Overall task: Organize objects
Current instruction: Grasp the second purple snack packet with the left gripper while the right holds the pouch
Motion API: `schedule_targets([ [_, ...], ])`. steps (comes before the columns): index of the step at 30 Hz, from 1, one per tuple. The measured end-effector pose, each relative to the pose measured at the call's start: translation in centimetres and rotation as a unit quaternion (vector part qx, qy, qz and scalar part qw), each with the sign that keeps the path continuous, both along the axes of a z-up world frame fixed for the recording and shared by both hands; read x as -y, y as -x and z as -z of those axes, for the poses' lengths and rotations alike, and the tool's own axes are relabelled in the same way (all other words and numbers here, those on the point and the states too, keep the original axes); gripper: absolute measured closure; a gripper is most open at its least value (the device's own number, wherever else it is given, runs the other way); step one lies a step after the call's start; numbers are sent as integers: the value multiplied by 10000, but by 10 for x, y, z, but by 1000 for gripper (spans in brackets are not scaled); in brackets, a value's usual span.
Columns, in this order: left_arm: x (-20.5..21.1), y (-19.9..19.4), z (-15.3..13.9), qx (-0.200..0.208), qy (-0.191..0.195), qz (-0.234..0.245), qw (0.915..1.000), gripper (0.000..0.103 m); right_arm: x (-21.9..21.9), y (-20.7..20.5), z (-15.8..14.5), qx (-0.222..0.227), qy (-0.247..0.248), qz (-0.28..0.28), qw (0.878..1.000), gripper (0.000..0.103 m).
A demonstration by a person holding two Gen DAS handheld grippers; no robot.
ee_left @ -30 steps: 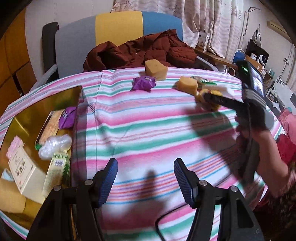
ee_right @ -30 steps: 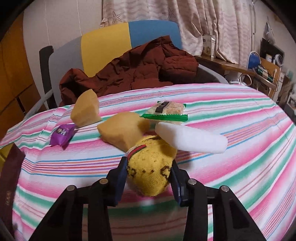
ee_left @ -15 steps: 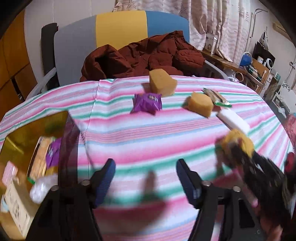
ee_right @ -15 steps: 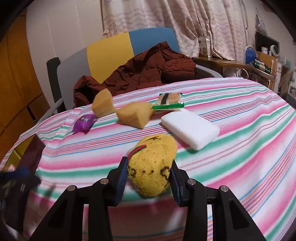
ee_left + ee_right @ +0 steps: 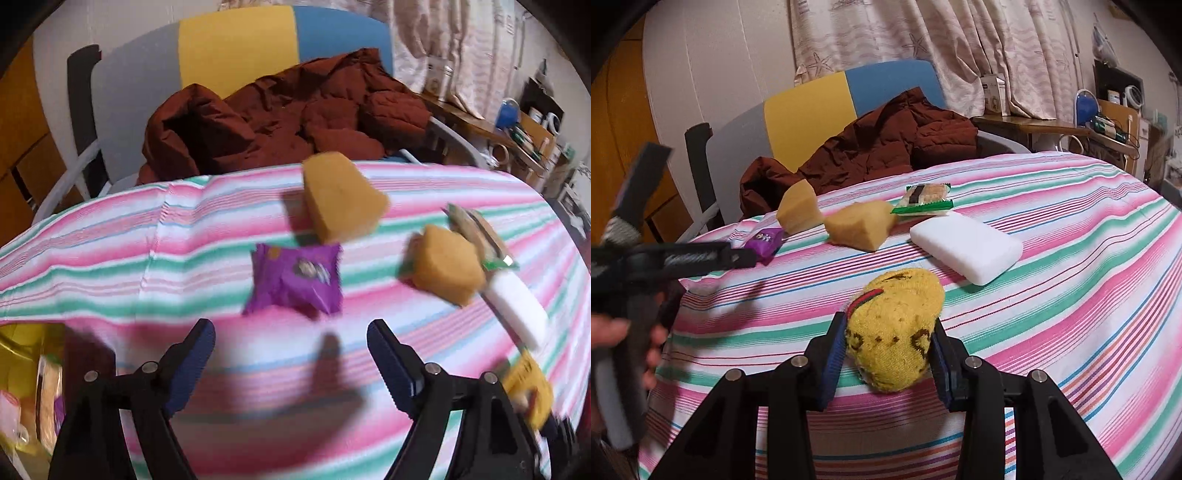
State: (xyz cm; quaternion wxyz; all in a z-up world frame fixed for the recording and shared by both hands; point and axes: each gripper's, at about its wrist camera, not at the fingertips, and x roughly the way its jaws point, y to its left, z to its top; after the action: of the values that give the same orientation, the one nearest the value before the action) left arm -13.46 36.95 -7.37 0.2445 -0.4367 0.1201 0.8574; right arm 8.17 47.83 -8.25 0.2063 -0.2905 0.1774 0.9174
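My left gripper point(image 5: 291, 336) has its jaws opening wide with nothing between them, just short of a purple snack packet point(image 5: 295, 278) on the striped tablecloth point(image 5: 184, 240). Beyond the packet lie two tan sponges point(image 5: 341, 201) point(image 5: 445, 267), a green-edged snack pack point(image 5: 480, 236) and a white block point(image 5: 517, 308). My right gripper point(image 5: 888, 334) is shut on a rolled yellow sock point(image 5: 895, 330), held above the cloth. The same items show in the right wrist view: purple packet point(image 5: 764, 240), sponges point(image 5: 798, 212) point(image 5: 860, 227), snack pack point(image 5: 923, 201), white block point(image 5: 966, 247). The left gripper point(image 5: 701, 258) appears there at left, held by a hand.
A gold tray point(image 5: 22, 343) with packaged items sits at the cloth's left edge. Behind the table stands a chair point(image 5: 236, 55) with a dark red jacket point(image 5: 288, 122) draped on it. A cluttered desk point(image 5: 1100, 129) stands at the far right.
My left gripper swept right and forward from the gold tray toward the purple packet, and its jaws widened. My right gripper drew back toward me with the sock, away from the sponges and white block.
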Motion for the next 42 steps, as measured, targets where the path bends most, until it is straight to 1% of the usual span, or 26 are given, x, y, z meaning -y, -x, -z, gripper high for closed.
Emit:
schedule_targets([
  [4, -4, 20, 2, -35, -153, -167, 9997, 17, 1, 1, 1, 7, -22, -1, 10000, 61],
  [8, -11, 32, 15, -3, -88, -208, 9997, 17, 0, 0, 2, 18, -7, 10, 10000, 60],
  [10, -9, 34, 18, -61, -217, -217, 9995, 18, -1, 0, 3, 10, 7, 11, 10000, 60],
  [11, -8, 34, 20, -72, -301, -203, 9993, 23, -1, 0, 3, 8, 13, 11, 10000, 60],
  [12, -7, 34, 23, -55, -358, -198, 9991, 32, -1, 0, 3, 4, 16, 16, 10000, 60],
  [13, -6, 35, 24, -79, -362, -246, 9990, 35, -1, 0, 3, 2, 16, 17, 10000, 60],
  [14, -6, 35, 23, -114, -382, -286, 9988, 40, -1, 0, 3, 0, 16, 16, 10000, 60],
  [16, -4, 36, 23, -105, -448, -307, 9985, 42, -1, -1, 3, -6, 15, 22, 10000, 60],
  [18, 0, 36, 23, -132, -543, -355, 9978, 47, -1, 0, 3, -8, 7, 31, 10000, 60],
  [19, 1, 36, 23, -149, -557, -380, 9976, 49, -1, 0, 3, -4, -1, 32, 10000, 60],
  [20, 1, 35, 23, -169, -547, -401, 9976, 52, -1, 0, 3, -3, -12, 34, 10000, 60],
  [24, 4, 28, 23, -264, -490, -411, 9976, 55, 0, 1, 4, 15, -48, 39, 10000, 60],
  [27, 8, 20, 23, -316, -474, -396, 9976, 56, 0, 1, 4, 14, -78, 41, 10000, 60],
  [32, 15, 4, 23, -364, -481, -238, 9979, 58, 1, -1, 3, -5, -143, 72, 9999, 61],
  [42, 41, -31, 22, -418, -513, -239, 9975, 59, 7, -2, -2, 16, -408, 234, 9989, 61],
])
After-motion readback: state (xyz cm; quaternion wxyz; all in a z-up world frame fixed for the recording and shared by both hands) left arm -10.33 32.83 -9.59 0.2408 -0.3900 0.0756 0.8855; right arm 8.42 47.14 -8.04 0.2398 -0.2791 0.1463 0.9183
